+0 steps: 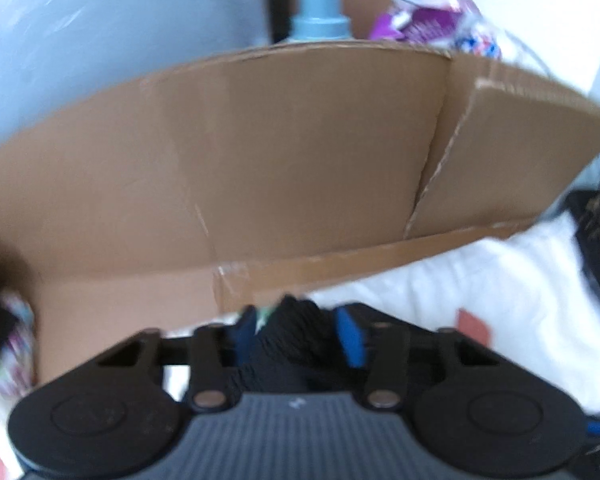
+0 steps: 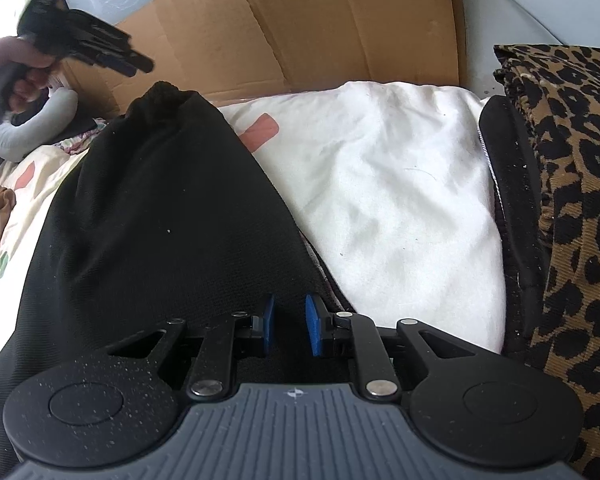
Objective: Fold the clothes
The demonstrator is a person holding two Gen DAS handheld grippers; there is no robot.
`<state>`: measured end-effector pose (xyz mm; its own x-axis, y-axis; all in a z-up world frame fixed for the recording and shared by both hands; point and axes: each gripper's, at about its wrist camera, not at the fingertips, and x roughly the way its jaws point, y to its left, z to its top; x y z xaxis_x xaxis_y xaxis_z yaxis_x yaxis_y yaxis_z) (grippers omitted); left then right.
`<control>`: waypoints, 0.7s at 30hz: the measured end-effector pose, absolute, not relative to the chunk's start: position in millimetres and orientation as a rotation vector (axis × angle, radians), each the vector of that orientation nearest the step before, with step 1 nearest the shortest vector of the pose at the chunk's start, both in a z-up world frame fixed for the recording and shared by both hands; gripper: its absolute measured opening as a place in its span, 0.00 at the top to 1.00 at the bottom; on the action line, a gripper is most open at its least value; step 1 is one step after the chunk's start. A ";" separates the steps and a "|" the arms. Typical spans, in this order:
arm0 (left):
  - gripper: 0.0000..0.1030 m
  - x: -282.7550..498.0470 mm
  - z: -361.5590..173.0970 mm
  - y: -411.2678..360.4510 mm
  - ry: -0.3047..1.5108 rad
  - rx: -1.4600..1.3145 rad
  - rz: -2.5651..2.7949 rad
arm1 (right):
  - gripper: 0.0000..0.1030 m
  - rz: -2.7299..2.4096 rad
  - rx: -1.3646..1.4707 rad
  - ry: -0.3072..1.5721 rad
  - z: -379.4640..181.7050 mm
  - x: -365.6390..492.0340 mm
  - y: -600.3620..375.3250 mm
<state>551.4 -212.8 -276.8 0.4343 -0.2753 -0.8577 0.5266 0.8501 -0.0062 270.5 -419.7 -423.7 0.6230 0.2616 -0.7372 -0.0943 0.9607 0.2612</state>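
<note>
My left claw (image 1: pixel 296 336) pinches a bunch of the black garment (image 1: pixel 284 344) before the cardboard box (image 1: pixel 260 140). My right claw (image 2: pixel 290 324) grips that garment's edge beside a white pillow (image 2: pixel 380 184).

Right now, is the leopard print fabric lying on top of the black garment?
No, the leopard print fabric lies off to the right, beside the white pillow.

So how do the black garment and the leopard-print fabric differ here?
The black garment is plain; the leopard-print fabric is spotted brown and black. The garment lies centre-left with the right gripper on it; the fabric sits untouched at the right edge. Both rest on the bedding.
</note>
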 end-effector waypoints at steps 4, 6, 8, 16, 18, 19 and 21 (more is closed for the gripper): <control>0.90 542.7 -295.0 -201.0 1.070 0.249 -0.516 | 0.80 0.208 0.188 0.878 -424.8 269.6 -419.8; 0.91 540.4 -303.7 -198.3 1.086 0.232 -0.515 | 0.80 0.213 0.173 0.882 -424.6 269.7 -419.5; 0.91 539.9 -311.8 -195.8 1.094 0.218 -0.508 | 0.80 0.219 0.166 0.888 -424.3 270.3 -419.7; 0.95 554.1 -344.4 -202.0 1.086 0.251 -0.375 | 0.87 0.215 0.185 0.897 -425.5 270.4 -426.5; 0.96 558.2 -353.4 -202.4 1.082 0.241 -0.329 | 0.90 0.211 0.198 0.900 -426.2 270.6 -430.3; 0.98 558.6 -355.7 -202.8 1.073 0.239 -0.322 | 0.94 0.205 0.203 0.902 -426.4 270.3 -432.3; 0.98 558.8 -355.0 -202.6 1.061 0.235 -0.317 | 0.96 0.191 0.214 0.908 -426.2 269.2 -435.8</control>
